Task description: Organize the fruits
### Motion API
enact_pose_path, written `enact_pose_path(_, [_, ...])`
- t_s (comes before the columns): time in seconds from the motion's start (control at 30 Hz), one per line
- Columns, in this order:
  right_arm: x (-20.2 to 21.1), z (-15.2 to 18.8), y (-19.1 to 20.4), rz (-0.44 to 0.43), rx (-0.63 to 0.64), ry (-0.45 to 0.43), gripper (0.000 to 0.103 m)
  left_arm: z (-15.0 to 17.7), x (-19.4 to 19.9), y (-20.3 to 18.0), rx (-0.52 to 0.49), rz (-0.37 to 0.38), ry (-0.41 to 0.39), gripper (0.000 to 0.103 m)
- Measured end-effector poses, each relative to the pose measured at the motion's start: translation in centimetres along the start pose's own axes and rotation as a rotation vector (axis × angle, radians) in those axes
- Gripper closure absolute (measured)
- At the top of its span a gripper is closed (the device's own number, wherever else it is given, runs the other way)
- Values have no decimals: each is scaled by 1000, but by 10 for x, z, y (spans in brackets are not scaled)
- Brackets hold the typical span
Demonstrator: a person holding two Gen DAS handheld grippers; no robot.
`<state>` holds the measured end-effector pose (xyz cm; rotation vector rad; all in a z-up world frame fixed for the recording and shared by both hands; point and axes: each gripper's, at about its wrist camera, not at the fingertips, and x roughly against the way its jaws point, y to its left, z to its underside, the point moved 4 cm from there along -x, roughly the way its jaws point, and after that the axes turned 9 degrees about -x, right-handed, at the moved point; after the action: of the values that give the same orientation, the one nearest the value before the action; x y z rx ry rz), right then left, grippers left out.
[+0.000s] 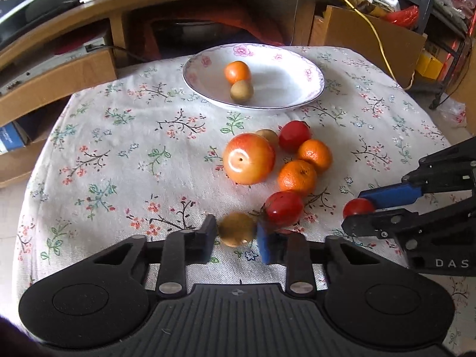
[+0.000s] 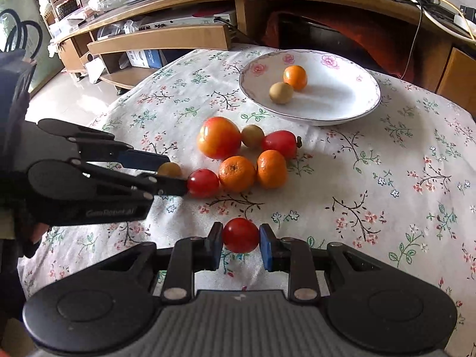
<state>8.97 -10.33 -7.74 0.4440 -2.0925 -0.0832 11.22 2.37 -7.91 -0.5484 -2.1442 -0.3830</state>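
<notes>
The flowered tablecloth (image 1: 119,148) is covering the table before a wooden shelf unit (image 2: 166,38). The white plate (image 1: 279,89) is holding a tangerine (image 1: 237,72) and brown fruit (image 1: 242,90). Only the right view is showing the left gripper (image 2: 175,175) from outside, clamping a brown fruit (image 1: 237,229). The right gripper (image 2: 241,238) is clamping a red fruit (image 2: 241,235).

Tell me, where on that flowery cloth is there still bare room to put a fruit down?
The tablecloth is bare right of the fruit cluster, below the plate. The plate's right half is free beside its orange and brown fruit. It is crowded around the big apple, where both grippers work.
</notes>
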Motion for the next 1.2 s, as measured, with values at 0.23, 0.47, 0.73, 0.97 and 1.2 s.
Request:
enact_pose_path(0.23, [2, 3, -3, 23, 11, -7, 79, 9, 13, -7, 4, 8, 9, 70])
enact_pose_path(0.47, [5, 16, 1, 47, 83, -28, 79, 26, 21, -27, -39, 1, 8, 69])
enact_pose_path(0.73, [4, 22, -2, 50, 115, -32, 78, 29, 22, -29, -60, -17, 0, 52])
enact_pose_path(0.97, [4, 20, -3, 32, 105, -20, 71, 32, 22, -30, -64, -16, -6, 41])
enact_pose_path(1.2, [5, 20, -5, 26, 84, -18, 71, 33, 23, -36, -58, -7, -3, 52])
